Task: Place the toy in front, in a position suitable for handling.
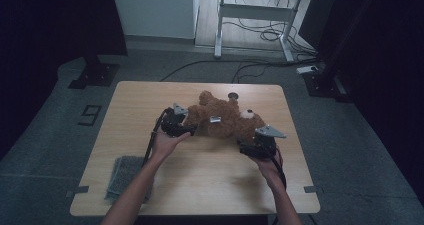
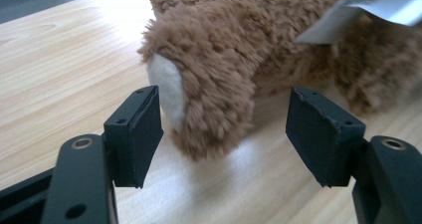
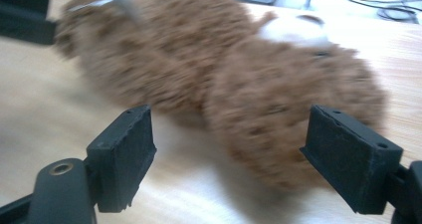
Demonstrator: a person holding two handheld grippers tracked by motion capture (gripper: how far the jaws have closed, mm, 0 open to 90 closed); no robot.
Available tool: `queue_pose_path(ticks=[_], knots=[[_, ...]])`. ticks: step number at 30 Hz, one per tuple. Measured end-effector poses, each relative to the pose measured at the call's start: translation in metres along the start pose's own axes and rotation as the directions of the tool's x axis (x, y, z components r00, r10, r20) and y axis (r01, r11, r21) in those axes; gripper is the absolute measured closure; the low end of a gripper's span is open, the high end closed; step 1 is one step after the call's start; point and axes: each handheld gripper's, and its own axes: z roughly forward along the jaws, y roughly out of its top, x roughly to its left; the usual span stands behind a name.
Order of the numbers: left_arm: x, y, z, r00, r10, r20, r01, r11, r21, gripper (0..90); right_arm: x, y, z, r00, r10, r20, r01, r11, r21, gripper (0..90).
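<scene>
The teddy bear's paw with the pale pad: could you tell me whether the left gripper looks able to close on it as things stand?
Probably yes. The left gripper is open, and the paw of the teddy bear sits between its jaws with nothing in the way.

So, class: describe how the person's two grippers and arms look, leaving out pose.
Both the left gripper and the right gripper are black with two blocky, flat-faced jaws. Each carries a grey three-cornered plate on top and trails a dark cable. The forearms are bare, with no sleeves.

A lab: dark curtains [image 1: 55, 20], floor cables [image 1: 260, 35], desk frame [image 1: 255, 12]
</scene>
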Motion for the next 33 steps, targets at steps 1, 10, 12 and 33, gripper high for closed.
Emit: queue_pose_path(ticks=[1,10,12,33], knots=[[0.001,0.0,0.003,1.0,-0.002,-0.004,0.002,1.0,0.0,30.6,-0.006,0.001,0.001,0.9998,0.018,0.007,-0.018,1.0,-0.004,19.8],[0.012,0.002,0.027,0.9997,-0.019,0.018,0.019,0.9997,0.018,29.1,-0.04,-0.006,0.018,0.9949,0.093,0.04,-0.093,0.996,-0.001,13.2],[0.012,0.002,0.031,0.9991,-0.021,0.037,0.02,0.9997,0.015,30.1,-0.042,-0.008,0.026,0.9947,0.096,0.036,-0.097,0.995,0.027,12.5],[0.015,0.012,0.005,0.9974,-0.044,0.057,0.049,0.9949,-0.088,73.0,-0.042,-0.011,0.048,0.9987,0.018,0.047,-0.019,0.999,0.026,58.1]])
